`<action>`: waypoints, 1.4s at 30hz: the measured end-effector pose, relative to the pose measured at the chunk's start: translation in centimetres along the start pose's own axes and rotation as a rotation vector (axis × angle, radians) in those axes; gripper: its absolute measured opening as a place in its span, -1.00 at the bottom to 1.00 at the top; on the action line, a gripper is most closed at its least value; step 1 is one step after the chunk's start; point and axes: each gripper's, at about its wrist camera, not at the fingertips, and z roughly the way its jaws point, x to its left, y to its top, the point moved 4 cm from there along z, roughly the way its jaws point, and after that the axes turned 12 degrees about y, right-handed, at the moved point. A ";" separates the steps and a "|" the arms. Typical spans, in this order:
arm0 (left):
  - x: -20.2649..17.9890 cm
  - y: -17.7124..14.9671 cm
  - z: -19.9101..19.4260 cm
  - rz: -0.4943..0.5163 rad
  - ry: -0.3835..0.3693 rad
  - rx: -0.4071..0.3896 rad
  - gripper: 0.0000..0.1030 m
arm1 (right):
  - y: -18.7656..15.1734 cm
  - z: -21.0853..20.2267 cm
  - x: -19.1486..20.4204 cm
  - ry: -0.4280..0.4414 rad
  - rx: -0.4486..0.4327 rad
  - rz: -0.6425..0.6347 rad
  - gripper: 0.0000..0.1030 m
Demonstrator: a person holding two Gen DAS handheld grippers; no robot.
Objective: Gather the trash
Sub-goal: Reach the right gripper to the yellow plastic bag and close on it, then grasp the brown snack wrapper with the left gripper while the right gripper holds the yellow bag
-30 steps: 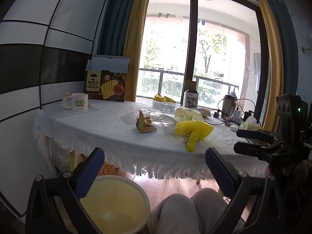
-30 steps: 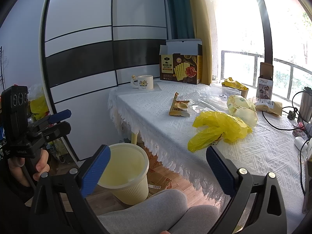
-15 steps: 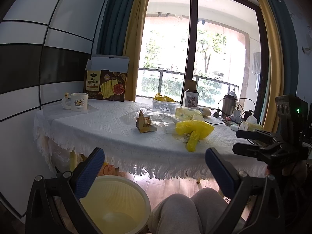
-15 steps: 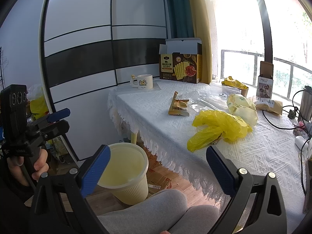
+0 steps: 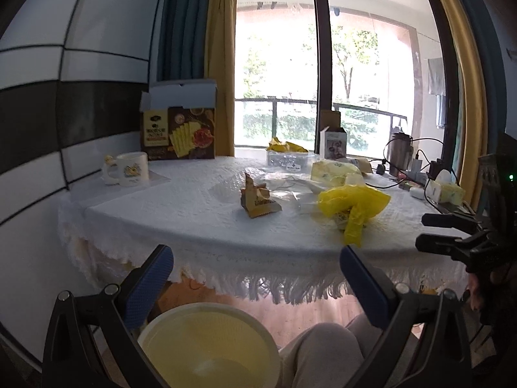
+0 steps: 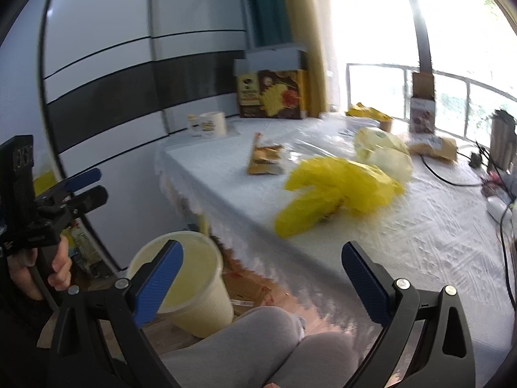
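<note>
Left wrist view: my left tongs (image 5: pixel 255 278) gape empty over the pale bin (image 5: pixel 210 346), its rim partly cut off, nothing inside. Right wrist view, blurred: right tongs (image 6: pixel 261 271) spread empty; yellow bag (image 6: pixel 336 190) lies on the desk (image 6: pixel 420 242).

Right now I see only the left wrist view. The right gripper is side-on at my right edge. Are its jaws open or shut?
Observer: Open. In the right wrist view the right gripper has its blue pads wide apart, with nothing between them.
Operator: Of the bin I see only the inside. What lies near it?
Observer: Flat brown cardboard lies on the floor beside the yellow bin, on the table's side.
Operator: And how is my own gripper held?
Observer: A hand grips the handle of the left gripper, which is not over the table.
</note>
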 end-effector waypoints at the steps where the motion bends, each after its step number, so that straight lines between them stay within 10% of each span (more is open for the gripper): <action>1: 0.0 0.0 0.8 -0.003 -0.005 0.011 1.00 | 0.1 0.2 -0.7 -0.011 -0.001 0.013 0.91; 26: 2.5 0.8 13.7 -0.083 -0.049 0.100 1.00 | 6.4 9.7 -13.0 -0.207 0.018 0.141 0.87; 28: 2.2 1.2 14.1 -0.072 -0.052 0.097 1.00 | 6.1 10.3 -12.8 -0.211 0.038 0.136 0.29; 34: 0.6 1.8 16.2 -0.058 -0.093 0.121 1.00 | 5.4 9.9 -12.6 -0.240 0.034 0.118 -0.58; 42: -2.7 4.1 19.1 0.018 -0.070 0.097 0.99 | 6.0 4.9 -13.2 -0.283 -0.093 0.113 -0.75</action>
